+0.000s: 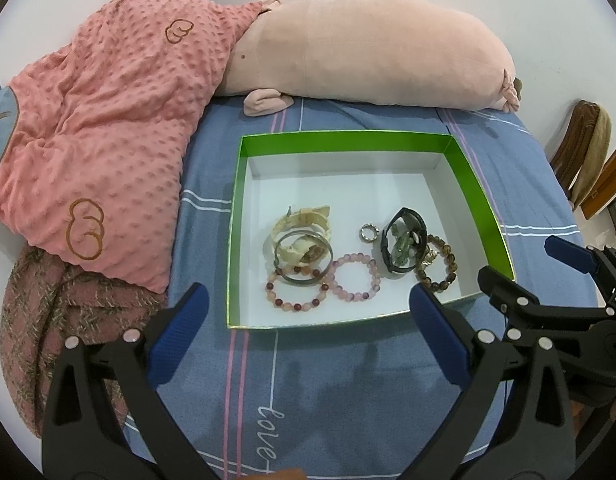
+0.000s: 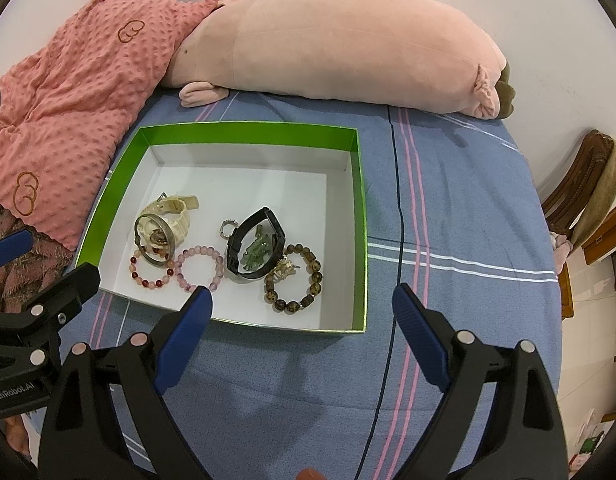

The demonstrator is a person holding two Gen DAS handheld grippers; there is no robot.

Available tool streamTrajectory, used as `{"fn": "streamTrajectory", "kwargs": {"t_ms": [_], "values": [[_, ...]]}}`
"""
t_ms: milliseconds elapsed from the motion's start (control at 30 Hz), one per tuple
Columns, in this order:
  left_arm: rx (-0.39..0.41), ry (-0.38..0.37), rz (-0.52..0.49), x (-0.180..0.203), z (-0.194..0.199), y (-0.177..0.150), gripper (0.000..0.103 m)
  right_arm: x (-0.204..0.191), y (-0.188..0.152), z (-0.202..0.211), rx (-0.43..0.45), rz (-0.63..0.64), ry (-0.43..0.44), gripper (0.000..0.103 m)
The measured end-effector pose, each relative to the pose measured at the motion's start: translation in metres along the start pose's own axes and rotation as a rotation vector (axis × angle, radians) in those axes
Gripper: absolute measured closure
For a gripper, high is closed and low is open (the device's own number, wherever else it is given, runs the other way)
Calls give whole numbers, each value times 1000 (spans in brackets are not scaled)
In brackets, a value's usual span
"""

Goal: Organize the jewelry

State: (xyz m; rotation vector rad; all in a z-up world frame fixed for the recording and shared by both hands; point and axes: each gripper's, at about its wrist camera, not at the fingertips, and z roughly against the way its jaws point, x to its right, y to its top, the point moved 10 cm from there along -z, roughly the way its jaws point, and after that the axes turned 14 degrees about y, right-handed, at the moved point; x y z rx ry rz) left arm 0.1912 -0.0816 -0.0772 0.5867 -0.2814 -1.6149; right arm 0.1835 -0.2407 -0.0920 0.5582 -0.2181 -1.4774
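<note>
A shallow box with green walls and a white floor lies on the blue bed sheet. Inside lie a cream watch, a grey metal bangle, a red-and-pink bead bracelet, a pale pink bead bracelet, a small ring, a black band around green beads, and a brown bead bracelet. My left gripper is open and empty at the box's near edge. My right gripper is open and empty, also at the near edge.
A pink dotted blanket and a long pink plush pillow lie behind and left of the box. A brown knitted throw sits at the left. A wooden chair stands past the bed's right edge.
</note>
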Motion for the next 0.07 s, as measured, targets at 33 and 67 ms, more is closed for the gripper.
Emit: {"fn": "streamTrajectory", "kwargs": {"t_ms": [33, 67], "values": [[-1, 5, -5, 1, -1, 0, 2, 0, 0, 0, 0, 1, 3, 12], [-1, 12, -9, 2, -1, -1, 2, 1, 0, 0, 8, -1, 9, 12]]}}
